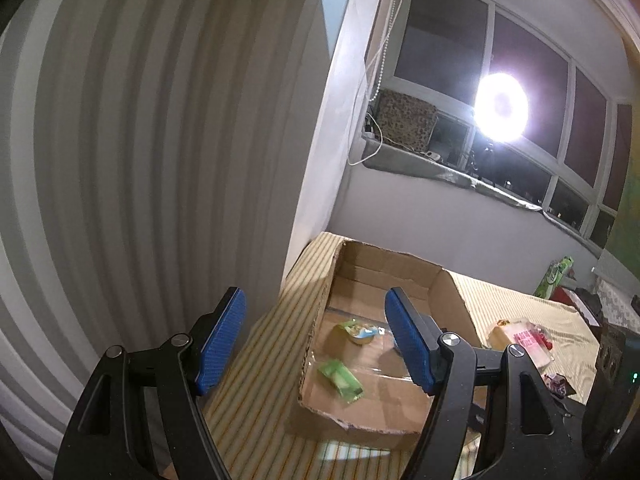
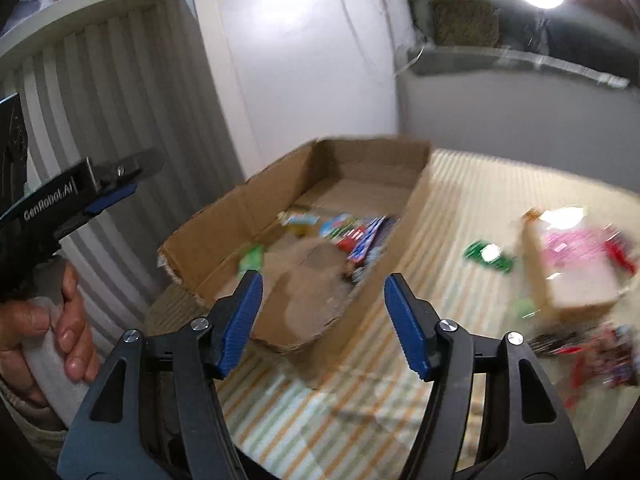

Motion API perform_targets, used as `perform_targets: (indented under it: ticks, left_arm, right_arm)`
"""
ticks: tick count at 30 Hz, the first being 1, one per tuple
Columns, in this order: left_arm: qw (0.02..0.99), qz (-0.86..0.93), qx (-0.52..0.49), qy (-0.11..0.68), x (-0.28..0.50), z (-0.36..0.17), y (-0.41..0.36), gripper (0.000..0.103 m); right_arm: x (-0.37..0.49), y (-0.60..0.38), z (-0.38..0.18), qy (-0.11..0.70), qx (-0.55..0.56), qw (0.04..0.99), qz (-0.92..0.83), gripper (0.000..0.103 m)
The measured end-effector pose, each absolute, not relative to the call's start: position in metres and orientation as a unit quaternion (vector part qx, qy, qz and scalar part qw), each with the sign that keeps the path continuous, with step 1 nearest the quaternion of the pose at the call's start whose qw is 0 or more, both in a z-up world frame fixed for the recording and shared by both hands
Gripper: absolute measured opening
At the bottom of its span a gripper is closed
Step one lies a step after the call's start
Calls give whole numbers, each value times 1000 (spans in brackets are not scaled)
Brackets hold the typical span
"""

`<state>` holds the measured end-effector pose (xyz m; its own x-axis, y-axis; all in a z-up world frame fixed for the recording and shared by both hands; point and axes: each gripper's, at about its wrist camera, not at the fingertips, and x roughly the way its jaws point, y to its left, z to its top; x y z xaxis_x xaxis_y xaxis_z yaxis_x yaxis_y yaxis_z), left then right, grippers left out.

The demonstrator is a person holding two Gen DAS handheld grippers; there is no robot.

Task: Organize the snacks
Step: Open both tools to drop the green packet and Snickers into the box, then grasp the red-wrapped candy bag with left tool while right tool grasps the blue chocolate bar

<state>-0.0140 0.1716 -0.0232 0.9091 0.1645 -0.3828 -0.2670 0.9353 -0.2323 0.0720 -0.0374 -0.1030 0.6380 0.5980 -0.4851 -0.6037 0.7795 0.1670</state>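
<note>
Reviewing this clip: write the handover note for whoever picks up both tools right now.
Left tool: open, empty, above the cardboard box.
Right tool: open, empty, at the box's near corner.
Done: several packets already in the box, including a green packet and a small cup.
Left: pink-labelled bag, green packet and red wrappers on the striped cloth.

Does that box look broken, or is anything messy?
Yes. The cardboard box has a torn, ragged near edge, and some snacks, like the green packet, lie scattered on the striped cloth outside it.
</note>
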Motion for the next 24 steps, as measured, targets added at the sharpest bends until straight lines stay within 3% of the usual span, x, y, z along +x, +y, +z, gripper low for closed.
perform_targets:
  ticks: [4,6,14,24]
  left_arm:
    - [969,106,-132,182,-16,-21,166,72]
    - [970,106,-126,179,-18,-18,161,78]
    - [975,87,-95,181,-10,-12,116,81]
    - [978,-36,-20,204,16,-19,-6,81]
  right_arm:
    - [64,-41,-84,226,-38,926,300,97]
    - [61,-45,-79,209,-55,935,280,103]
    - [42,-123,-77,194,-57,959,198,103]
    - [22,-282,-91,218,18,974,52,103]
